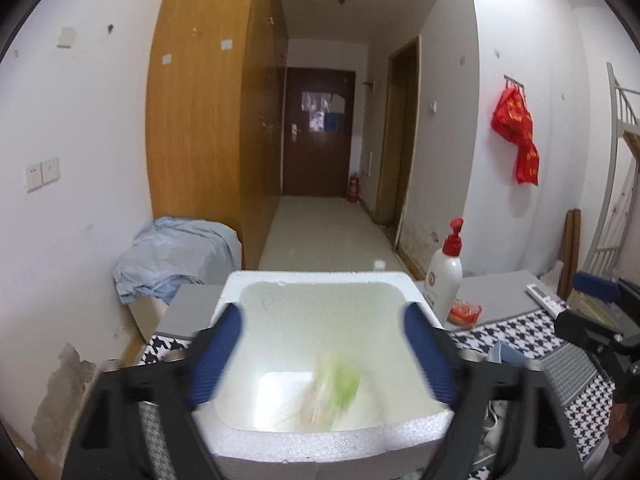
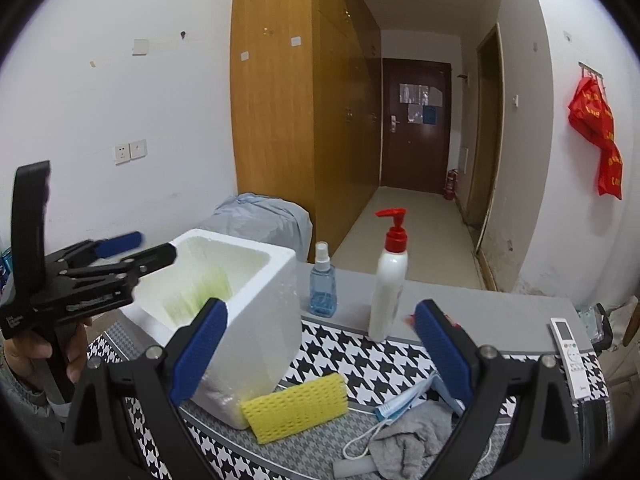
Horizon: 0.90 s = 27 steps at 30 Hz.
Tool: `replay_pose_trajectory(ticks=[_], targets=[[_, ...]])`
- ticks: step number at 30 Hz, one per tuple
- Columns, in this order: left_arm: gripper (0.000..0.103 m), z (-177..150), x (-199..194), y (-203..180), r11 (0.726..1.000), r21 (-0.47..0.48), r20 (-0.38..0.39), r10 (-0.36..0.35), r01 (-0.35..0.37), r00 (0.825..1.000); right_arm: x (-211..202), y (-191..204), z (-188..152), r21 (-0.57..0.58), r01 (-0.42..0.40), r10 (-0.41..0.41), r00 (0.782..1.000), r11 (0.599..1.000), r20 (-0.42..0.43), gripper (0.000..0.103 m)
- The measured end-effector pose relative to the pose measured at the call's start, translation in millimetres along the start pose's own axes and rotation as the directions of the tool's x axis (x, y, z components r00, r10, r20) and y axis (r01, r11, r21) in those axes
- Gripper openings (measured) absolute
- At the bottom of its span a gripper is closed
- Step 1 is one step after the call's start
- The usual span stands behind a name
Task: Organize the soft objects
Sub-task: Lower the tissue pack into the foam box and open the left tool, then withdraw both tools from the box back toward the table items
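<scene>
Left wrist view. The left gripper (image 1: 320, 356) hangs over the white foam box (image 1: 320, 444), its two blue-padded fingers (image 1: 216, 354) spread wide with nothing between them. Inside the box a green-and-white soft item (image 1: 340, 390) appears as a motion-blurred smear near the bottom; its shape cannot be made out. The box stands on a table covered by a houndstooth cloth (image 1: 516, 330). To the right of the box stand a white pump bottle with a red pump (image 1: 446, 276) and, just beside its base, a small orange packet (image 1: 464, 312). The right gripper (image 1: 596, 320) shows at the right edge. A blue cloth heap (image 1: 176, 258) lies behind the table at the left, and a red bag (image 1: 516, 128) hangs on the right wall.

Right wrist view. The right gripper (image 2: 320, 352) is held above the table, fingers (image 2: 440, 350) wide apart and empty. Below it, on the cloth, lie a yellow sponge (image 2: 296, 406) touching the foot of the foam box (image 2: 256, 320), a blue face mask (image 2: 404, 398), and a crumpled grey rag (image 2: 412, 440) just beside the mask. The left gripper (image 2: 148, 246) reaches over the box's open top from the left; a green blur (image 2: 200, 290) shows inside. A blue spray bottle (image 2: 323, 284) and the pump bottle (image 2: 390, 280) stand behind, and a white remote control (image 2: 570, 346) lies at the right.
</scene>
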<state>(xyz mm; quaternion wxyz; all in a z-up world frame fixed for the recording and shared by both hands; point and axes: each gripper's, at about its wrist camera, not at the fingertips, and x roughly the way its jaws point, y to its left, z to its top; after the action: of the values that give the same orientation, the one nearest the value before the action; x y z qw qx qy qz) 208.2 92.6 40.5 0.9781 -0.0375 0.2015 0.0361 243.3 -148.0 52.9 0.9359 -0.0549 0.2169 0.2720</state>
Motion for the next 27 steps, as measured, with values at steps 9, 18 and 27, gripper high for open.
replay_pose_trajectory(ticks=[9,18,27], targets=[[0.102,1.2,-22.1,-11.8,1.000,0.028,0.063,-0.009,0.007,0.998,-13.8,-6.3,-3.2,0.011,0.006,-0.006,1.000,1.000,0.017,0.097],[0.102,0.7,-44.0,-21.7,0.999,0.039,0.092,-0.030,0.027,0.995,-35.2,-10.2,-5.5,0.015,0.013,-0.013,0.999,1.000,0.040,0.097],[0.102,-2.2,-70.1,-38.2,0.997,0.065,0.122,-0.044,0.036,0.991,-58.1,-12.0,-10.2,0.015,0.015,-0.016,0.997,1.000,0.072,0.097]])
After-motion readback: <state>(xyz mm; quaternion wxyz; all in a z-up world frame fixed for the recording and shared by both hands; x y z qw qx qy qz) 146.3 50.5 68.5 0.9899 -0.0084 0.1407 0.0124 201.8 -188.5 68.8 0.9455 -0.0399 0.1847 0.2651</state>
